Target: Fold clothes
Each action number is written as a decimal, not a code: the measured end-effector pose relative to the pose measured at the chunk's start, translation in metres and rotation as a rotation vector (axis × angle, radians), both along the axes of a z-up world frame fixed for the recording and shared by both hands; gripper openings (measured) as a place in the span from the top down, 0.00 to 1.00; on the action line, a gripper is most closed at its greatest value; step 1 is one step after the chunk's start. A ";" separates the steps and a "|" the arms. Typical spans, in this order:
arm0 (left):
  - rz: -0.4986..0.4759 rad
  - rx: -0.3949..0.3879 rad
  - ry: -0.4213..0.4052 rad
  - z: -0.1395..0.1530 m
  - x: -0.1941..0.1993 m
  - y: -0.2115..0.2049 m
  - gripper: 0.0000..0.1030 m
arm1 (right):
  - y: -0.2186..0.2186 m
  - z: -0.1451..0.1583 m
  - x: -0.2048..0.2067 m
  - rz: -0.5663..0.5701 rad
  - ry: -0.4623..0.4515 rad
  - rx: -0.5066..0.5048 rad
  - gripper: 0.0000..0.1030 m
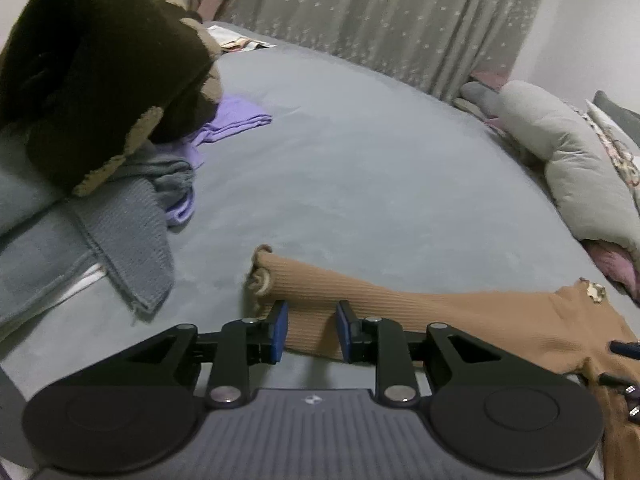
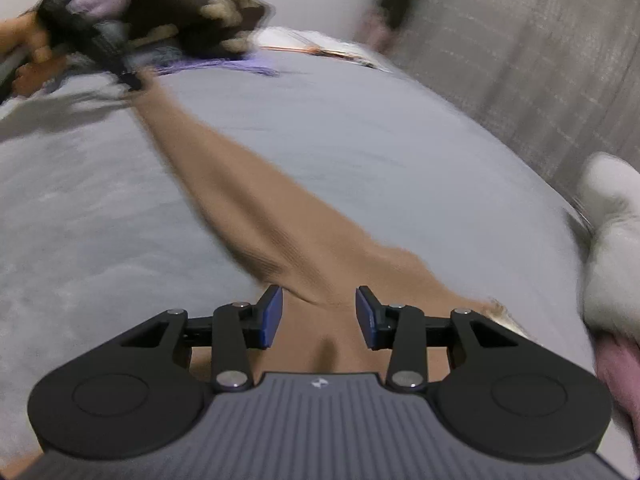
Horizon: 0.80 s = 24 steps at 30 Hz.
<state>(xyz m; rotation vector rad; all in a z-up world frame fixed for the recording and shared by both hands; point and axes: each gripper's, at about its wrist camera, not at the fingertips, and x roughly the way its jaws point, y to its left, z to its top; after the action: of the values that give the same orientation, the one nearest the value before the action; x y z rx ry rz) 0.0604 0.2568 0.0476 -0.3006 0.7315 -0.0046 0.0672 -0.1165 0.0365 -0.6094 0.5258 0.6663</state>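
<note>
A tan ribbed top (image 1: 400, 308) lies spread on the grey bed (image 1: 360, 160). Its sleeve stretches left and ends in a frilled cuff (image 1: 260, 272). My left gripper (image 1: 312, 330) is open, with its blue pads on either side of the sleeve near the cuff. In the right wrist view the same tan top (image 2: 256, 208) runs from the far left to just under my right gripper (image 2: 319, 316), which is open over the garment's body. The left gripper (image 2: 100, 48) shows blurred at the sleeve's far end. The right gripper's tip (image 1: 624, 350) shows at the left view's right edge.
A pile of clothes sits at the left: a dark brown fleece (image 1: 100, 60), a grey-blue knit (image 1: 120, 248) and a purple garment (image 1: 232, 120). Grey pillows (image 1: 568, 152) lie at the right. A starred curtain (image 1: 380, 12) hangs behind the bed.
</note>
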 end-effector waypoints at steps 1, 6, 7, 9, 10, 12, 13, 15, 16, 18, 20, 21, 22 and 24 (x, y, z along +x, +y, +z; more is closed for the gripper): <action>-0.012 -0.029 0.001 0.001 0.000 0.001 0.92 | 0.018 -0.002 0.000 0.044 -0.017 -0.023 0.59; -0.044 -0.138 -0.017 0.015 -0.005 0.003 0.94 | 0.098 -0.016 -0.008 0.186 -0.115 -0.111 0.60; -0.044 -0.157 -0.022 0.019 -0.007 0.004 0.94 | 0.109 -0.021 -0.005 0.183 -0.133 -0.140 0.70; -0.038 -0.191 -0.021 0.022 -0.011 0.008 0.94 | 0.128 -0.030 0.001 0.170 -0.165 -0.196 0.99; -0.031 -0.208 -0.019 0.024 -0.014 0.013 0.94 | 0.132 -0.029 0.001 0.164 -0.172 -0.185 0.99; -0.017 -0.205 -0.028 0.025 -0.021 0.024 0.94 | 0.137 -0.028 0.002 0.152 -0.185 -0.158 0.99; -0.014 -0.199 -0.025 0.025 -0.022 0.027 0.93 | 0.130 -0.018 0.003 0.135 -0.170 -0.099 0.99; -0.005 -0.193 0.008 0.019 -0.021 0.035 0.93 | 0.114 0.003 0.005 0.100 -0.137 0.023 0.99; 0.006 -0.200 0.029 0.014 -0.020 0.040 0.93 | 0.099 0.016 0.009 0.087 -0.100 0.091 0.99; 0.034 -0.204 0.069 0.005 -0.017 0.044 0.93 | 0.077 0.034 0.016 0.082 -0.042 0.170 0.99; 0.046 -0.185 0.070 0.004 -0.017 0.044 0.92 | 0.071 0.036 0.020 0.105 -0.011 0.163 0.98; 0.047 -0.184 0.070 0.004 -0.017 0.043 0.91 | 0.071 0.035 0.019 0.117 -0.003 0.152 0.97; 0.042 -0.192 0.063 0.006 -0.017 0.043 0.91 | 0.078 0.032 0.017 0.147 0.010 0.133 0.94; 0.034 -0.207 0.048 0.009 -0.019 0.042 0.89 | 0.093 0.028 0.008 0.218 0.024 0.112 0.90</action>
<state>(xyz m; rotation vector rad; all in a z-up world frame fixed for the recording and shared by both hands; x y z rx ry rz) 0.0414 0.2985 0.0570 -0.5128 0.7753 -0.0408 0.0753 -0.0232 0.0649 -0.5583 0.4449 0.9048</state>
